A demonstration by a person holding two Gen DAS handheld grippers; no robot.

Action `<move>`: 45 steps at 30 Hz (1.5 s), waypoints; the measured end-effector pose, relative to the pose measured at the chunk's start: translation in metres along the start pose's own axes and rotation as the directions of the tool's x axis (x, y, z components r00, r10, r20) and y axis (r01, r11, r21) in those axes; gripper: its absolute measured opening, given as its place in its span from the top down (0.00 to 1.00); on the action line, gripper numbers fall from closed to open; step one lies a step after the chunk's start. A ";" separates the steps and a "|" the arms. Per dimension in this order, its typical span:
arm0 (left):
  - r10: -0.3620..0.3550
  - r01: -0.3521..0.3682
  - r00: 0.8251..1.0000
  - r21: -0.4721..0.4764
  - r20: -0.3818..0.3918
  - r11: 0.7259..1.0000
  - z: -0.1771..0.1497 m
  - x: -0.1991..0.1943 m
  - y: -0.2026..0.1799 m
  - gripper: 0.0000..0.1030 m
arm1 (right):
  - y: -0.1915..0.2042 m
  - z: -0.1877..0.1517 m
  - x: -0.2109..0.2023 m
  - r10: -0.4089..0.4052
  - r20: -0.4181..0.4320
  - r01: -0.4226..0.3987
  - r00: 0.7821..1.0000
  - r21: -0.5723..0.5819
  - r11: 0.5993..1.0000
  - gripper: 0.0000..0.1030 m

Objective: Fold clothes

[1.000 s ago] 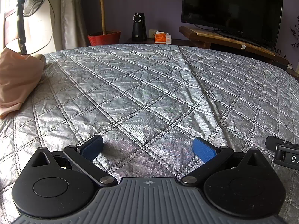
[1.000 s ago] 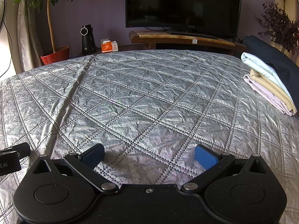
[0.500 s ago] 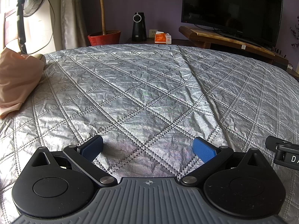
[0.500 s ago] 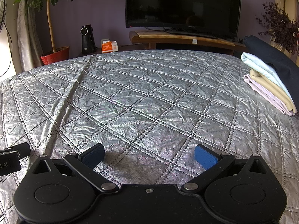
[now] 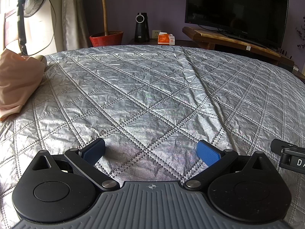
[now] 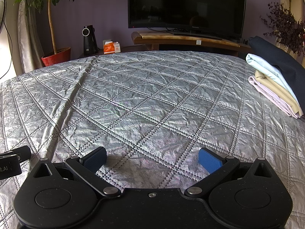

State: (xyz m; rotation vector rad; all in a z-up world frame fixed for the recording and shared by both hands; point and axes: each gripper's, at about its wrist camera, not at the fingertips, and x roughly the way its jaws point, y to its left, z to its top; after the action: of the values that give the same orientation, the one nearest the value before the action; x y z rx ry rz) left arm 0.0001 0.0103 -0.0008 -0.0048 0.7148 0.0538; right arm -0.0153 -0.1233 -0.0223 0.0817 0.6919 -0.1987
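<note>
A crumpled peach garment (image 5: 16,84) lies at the left edge of the silver quilted bed (image 5: 152,87), far to the left of my left gripper (image 5: 151,151). That gripper is open low over the quilt, with nothing between its blue pads (image 5: 206,153). On the right side of the bed (image 6: 152,95) rests a stack of folded clothes (image 6: 272,87) in light blue, tan and lilac, with a dark navy cloth (image 6: 280,61) behind it. My right gripper (image 6: 152,157) also stands open and empty, well short of the stack.
Beyond the bed's far edge stand a television (image 6: 186,5) on a wooden bench (image 6: 186,38), a red plant pot (image 5: 106,38), a black speaker (image 5: 141,27), an orange tissue box (image 5: 165,39) and a standing fan (image 5: 28,3). Dried flowers (image 6: 286,28) at far right.
</note>
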 end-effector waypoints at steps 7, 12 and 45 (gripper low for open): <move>0.000 0.000 1.000 0.000 0.000 1.000 0.000 0.000 0.001 0.00 | 0.000 0.000 0.000 0.000 0.000 0.000 1.000 0.000 1.000 0.00; 0.000 0.000 1.000 0.000 0.000 1.000 0.000 -0.003 -0.003 0.00 | 0.000 0.000 0.000 0.000 0.000 0.000 1.000 0.000 1.000 0.00; 0.000 0.000 1.000 0.000 0.000 1.000 0.001 -0.006 -0.008 0.00 | 0.000 0.000 0.001 0.000 0.000 0.000 1.000 0.000 1.000 0.00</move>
State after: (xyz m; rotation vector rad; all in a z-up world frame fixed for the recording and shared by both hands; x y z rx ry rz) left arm -0.0039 0.0016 0.0037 -0.0050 0.7146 0.0534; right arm -0.0144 -0.1237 -0.0230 0.0815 0.6919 -0.1985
